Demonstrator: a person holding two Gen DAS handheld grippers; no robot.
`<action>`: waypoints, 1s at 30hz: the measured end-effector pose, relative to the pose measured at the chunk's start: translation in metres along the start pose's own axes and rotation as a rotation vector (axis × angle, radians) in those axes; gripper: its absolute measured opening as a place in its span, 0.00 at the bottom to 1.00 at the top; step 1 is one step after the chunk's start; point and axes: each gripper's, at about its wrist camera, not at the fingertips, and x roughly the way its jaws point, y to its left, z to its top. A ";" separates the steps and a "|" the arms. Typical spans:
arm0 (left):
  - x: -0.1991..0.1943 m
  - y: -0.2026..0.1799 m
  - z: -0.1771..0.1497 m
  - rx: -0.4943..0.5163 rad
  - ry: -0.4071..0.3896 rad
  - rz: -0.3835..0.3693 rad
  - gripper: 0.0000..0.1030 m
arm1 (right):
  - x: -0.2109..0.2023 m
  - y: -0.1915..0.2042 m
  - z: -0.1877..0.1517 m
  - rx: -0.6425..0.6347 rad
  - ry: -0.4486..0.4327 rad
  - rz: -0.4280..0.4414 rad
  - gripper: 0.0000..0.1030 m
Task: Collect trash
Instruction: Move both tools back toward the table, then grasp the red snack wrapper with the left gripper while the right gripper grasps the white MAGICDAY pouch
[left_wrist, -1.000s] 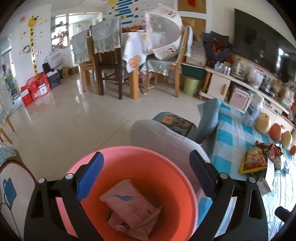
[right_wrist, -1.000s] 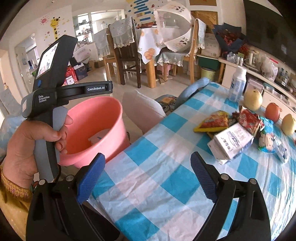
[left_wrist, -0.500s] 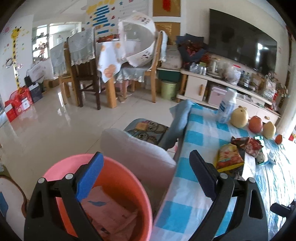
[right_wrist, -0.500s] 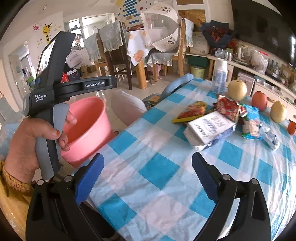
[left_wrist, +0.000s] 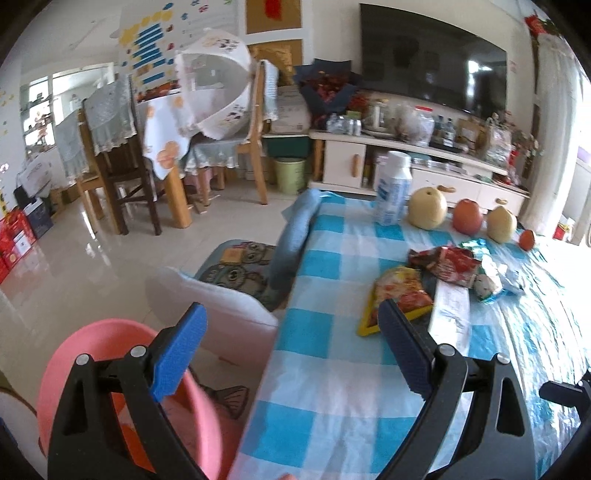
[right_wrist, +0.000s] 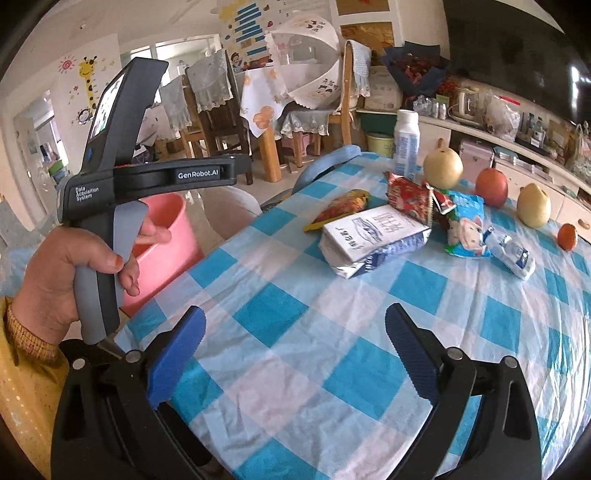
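Left wrist view, lower left of the frame: the pink bucket (left_wrist: 92, 354) has slid down and leftward compared with half a second ago, when its rim filled more of the bottom edge; a second ago it sat centred under the fingers. The left gripper (left_wrist: 291, 349) is spread wide and holds nothing, and now frames the edge of the blue-checked tablecloth (left_wrist: 332, 387). Right of centre lies the trash: a yellow snack packet (left_wrist: 400, 291), a red wrapper (left_wrist: 443, 264) behind it, and a white carton (left_wrist: 450, 306) beside it, larger in frame than before.

Right wrist view, left side: a hand (right_wrist: 70, 266) grips the other tool's handle in front of the bucket (right_wrist: 173, 229). At bottom centre the right gripper (right_wrist: 295, 354) is also spread, empty, above the cloth. The carton (right_wrist: 373, 236) sits at centre, closer than earlier, with a blue packet (right_wrist: 467, 225) to its right and a row of fruit (right_wrist: 491, 186) behind.
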 end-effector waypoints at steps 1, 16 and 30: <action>0.001 -0.004 0.000 0.005 0.000 -0.007 0.91 | -0.001 -0.003 -0.001 0.005 0.000 0.001 0.94; 0.007 -0.062 -0.005 0.091 0.002 -0.110 0.91 | -0.007 -0.054 -0.014 0.080 0.038 -0.045 0.94; 0.032 -0.124 0.004 0.119 0.028 -0.294 0.91 | -0.029 -0.158 -0.016 0.254 -0.023 -0.172 0.94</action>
